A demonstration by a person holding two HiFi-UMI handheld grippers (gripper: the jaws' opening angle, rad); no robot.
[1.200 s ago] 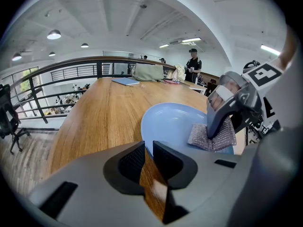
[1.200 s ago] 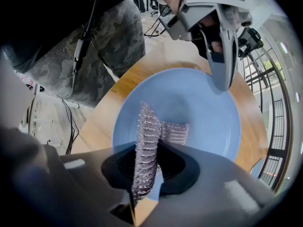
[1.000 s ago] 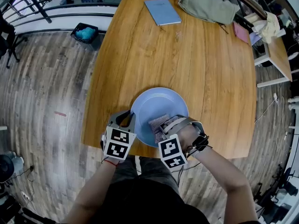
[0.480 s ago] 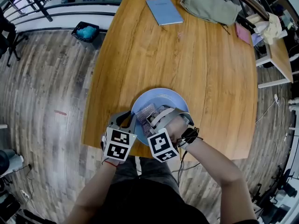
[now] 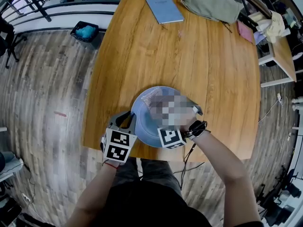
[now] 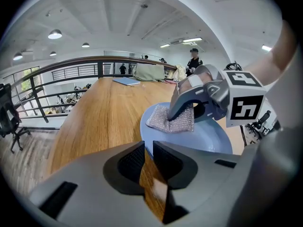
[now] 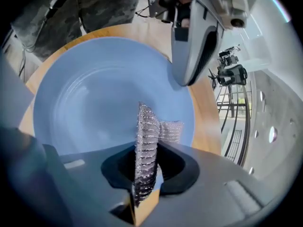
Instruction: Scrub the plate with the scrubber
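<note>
Plate [image 5: 142, 124], pale blue and round, sits flat on the wooden table [image 5: 180, 56], close to the near edge in the head view. Its surface looks smooth with no visible marks.

Scrubber [image 7: 147, 126], a silver mesh pad, is pinched between the jaws of the right gripper [image 7: 146, 156]. The pads clamp it on edge, so it stands as a narrow ridge between them. Its free end folds over and lies on the plate, on the far part near the rim as the head view shows it. That gripper points steeply down over the plate, with the person's hand behind it.

Left gripper [image 6: 148, 148] is at the plate's left rim, angled down toward the table. Its jaws stand a narrow slit apart with nothing between them; only bare wood shows through the gap, and the plate's rim lies just beyond the tips. Whether the tips touch the rim I cannot tell.

Farther up the table, well apart from the plate, lie a blue notebook [image 5: 164, 10] and a grey-green bag [image 5: 210, 4]. On the floor to the left of the table stands a black bin [image 5: 85, 33] with something teal in it.
</note>
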